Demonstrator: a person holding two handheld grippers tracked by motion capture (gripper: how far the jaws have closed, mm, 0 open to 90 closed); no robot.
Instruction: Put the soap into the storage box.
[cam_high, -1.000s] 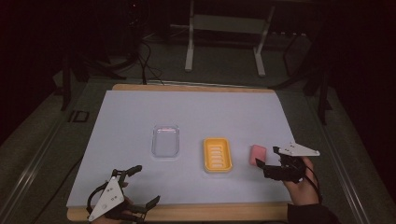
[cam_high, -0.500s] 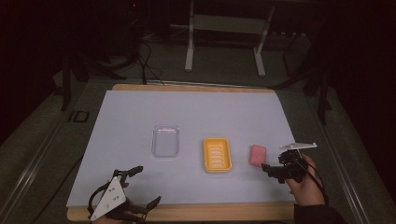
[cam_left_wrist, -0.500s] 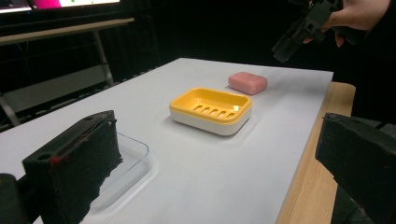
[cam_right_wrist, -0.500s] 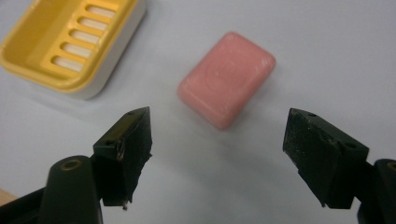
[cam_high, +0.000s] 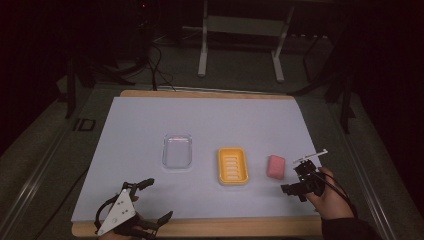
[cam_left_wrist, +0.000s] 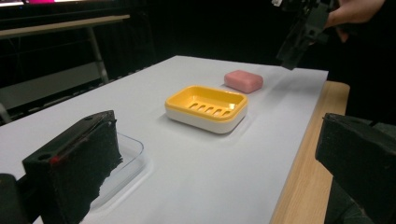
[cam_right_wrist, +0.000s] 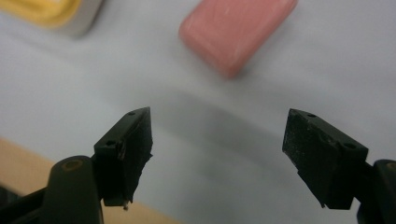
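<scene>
A pink soap bar (cam_high: 276, 166) lies on the white table cover, right of a yellow slotted soap dish (cam_high: 233, 165). My right gripper (cam_high: 292, 178) is held just right of the soap, a short gap away, its jaws open and pointing at it. In the right gripper view the soap (cam_right_wrist: 238, 30) lies ahead of the open right gripper (cam_right_wrist: 219, 144), and a corner of the dish (cam_right_wrist: 51, 11) shows. My left gripper (cam_high: 156, 200) rests open at the front left edge. The left gripper view shows the open left gripper (cam_left_wrist: 215, 186), the dish (cam_left_wrist: 206, 107), the soap (cam_left_wrist: 243, 80) and the right gripper (cam_left_wrist: 299, 42).
A clear shallow plastic tray (cam_high: 177, 151) sits left of the dish, close to my left jaw in the left gripper view (cam_left_wrist: 126, 156). The wooden table edge (cam_high: 225, 227) runs along the front. Dark floor, cables and a stand's legs (cam_high: 240, 55) lie beyond the table.
The right gripper has rolled, so its top plate now shows edge-on, and has shifted slightly toward the front. The left gripper, soap, dish and tray have not moved.
</scene>
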